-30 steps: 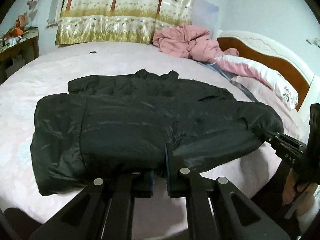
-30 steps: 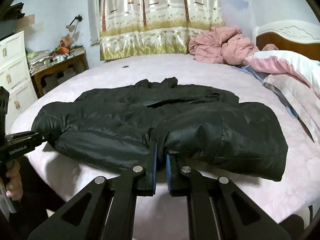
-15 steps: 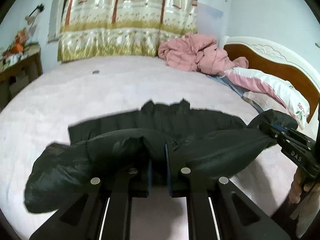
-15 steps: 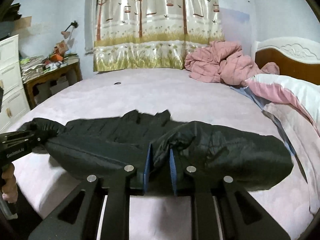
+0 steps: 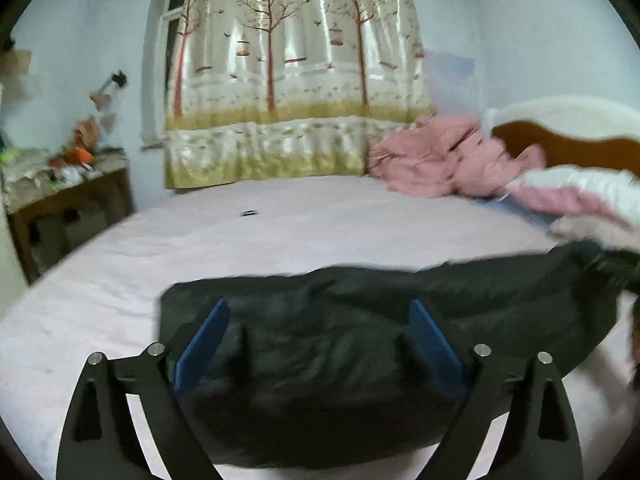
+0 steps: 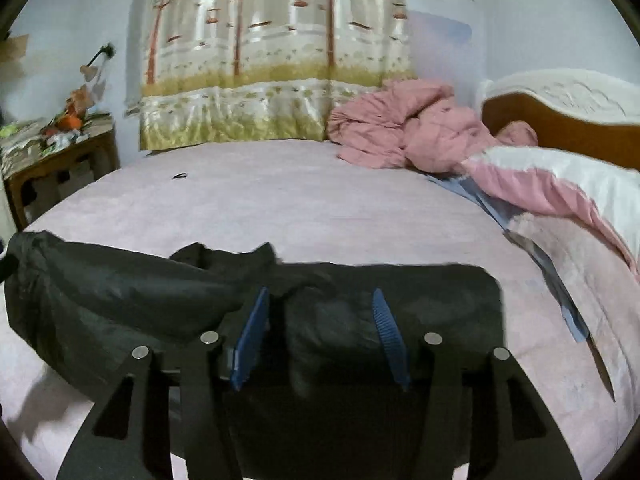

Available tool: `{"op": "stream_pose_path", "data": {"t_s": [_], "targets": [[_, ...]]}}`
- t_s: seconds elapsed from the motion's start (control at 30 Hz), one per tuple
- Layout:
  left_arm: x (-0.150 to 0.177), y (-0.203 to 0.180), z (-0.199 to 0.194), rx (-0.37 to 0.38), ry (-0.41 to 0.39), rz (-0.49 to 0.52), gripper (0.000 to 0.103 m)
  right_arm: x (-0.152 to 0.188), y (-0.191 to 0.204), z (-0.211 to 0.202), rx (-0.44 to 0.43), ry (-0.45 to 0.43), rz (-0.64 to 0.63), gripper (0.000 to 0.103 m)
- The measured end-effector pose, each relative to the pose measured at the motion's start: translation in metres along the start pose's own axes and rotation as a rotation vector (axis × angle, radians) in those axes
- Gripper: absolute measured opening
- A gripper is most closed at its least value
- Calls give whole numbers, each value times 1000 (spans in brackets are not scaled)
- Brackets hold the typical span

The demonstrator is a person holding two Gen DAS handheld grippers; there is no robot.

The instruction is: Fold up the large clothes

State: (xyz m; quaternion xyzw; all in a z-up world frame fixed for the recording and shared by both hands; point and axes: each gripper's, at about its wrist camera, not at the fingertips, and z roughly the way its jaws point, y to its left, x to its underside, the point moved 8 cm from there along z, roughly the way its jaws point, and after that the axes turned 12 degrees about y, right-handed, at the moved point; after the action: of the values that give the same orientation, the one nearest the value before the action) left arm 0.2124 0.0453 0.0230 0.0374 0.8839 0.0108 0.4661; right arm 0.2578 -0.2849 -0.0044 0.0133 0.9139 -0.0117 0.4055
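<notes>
Both grippers are seen with their jaws parted over the black padded jacket (image 5: pixel 360 344), which lies folded in a long bundle across the near part of the pink bedsheet (image 5: pixel 280 232). The left gripper (image 5: pixel 320 340) has just been opened wide, with jacket fabric between its blue pads but not pressed. The right gripper (image 6: pixel 320 332) has just been opened partway, fabric bulging loosely between its fingers (image 6: pixel 252 336).
</notes>
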Motion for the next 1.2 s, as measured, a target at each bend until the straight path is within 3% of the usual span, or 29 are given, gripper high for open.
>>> {"op": "stream_pose_path", "data": {"t_s": [0.03, 0.1, 0.17, 0.27, 0.33, 0.4, 0.43, 0.47, 0.5, 0.53, 0.57, 0.6, 0.67, 0.73, 0.9, 1.03, 1.2], "targets": [[3, 5, 2, -17, 4, 1, 98, 2, -9, -2, 10, -9, 22, 69], [10, 21, 9, -62, 14, -15, 100, 7, -30, -8, 28, -37, 68, 95], [17, 35, 15, -62, 44, -52, 100, 13, -54, -11, 46, -45, 107, 102], [27, 62, 30, 24, 123, -183, 100, 29, -79, -1, 3, 38, 140, 103], [35, 76, 38, 136, 166, -284, 100, 41, -89, 10, -55, 111, 158, 103], [41, 76, 48, 248, 218, -312, 93, 51, -96, 18, -97, 150, 187, 103], [43, 74, 51, 281, 240, -310, 80, 53, -96, 23, -132, 168, 200, 103], [45, 73, 55, 301, 257, -304, 63, 53, -93, 27, -187, 183, 207, 101], [45, 72, 58, 318, 263, -296, 53, 54, -89, 30, -231, 188, 203, 79], [43, 69, 58, 334, 260, -291, 33, 51, -84, 31, -262, 185, 187, 58], [39, 66, 58, 357, 247, -285, 16, 46, -79, 32, -261, 184, 159, 15], [31, 61, 56, 365, 221, -271, 12, 41, -76, 32, -246, 163, 135, 11], [10, 56, 57, 295, 167, -219, 11, 23, -71, 29, -153, 84, 88, 11], [-10, 50, 63, 241, 143, -152, 11, 9, -66, 38, -83, 87, 75, 11], [-27, 46, 112, 160, 265, -114, 11, -7, -65, 86, -43, 168, 105, 11], [-19, 50, 144, 151, 310, -135, 12, -4, -65, 108, -40, 192, 108, 12], [1, 58, 166, 172, 329, -191, 26, -2, -66, 119, -23, 217, 90, 17]]}}
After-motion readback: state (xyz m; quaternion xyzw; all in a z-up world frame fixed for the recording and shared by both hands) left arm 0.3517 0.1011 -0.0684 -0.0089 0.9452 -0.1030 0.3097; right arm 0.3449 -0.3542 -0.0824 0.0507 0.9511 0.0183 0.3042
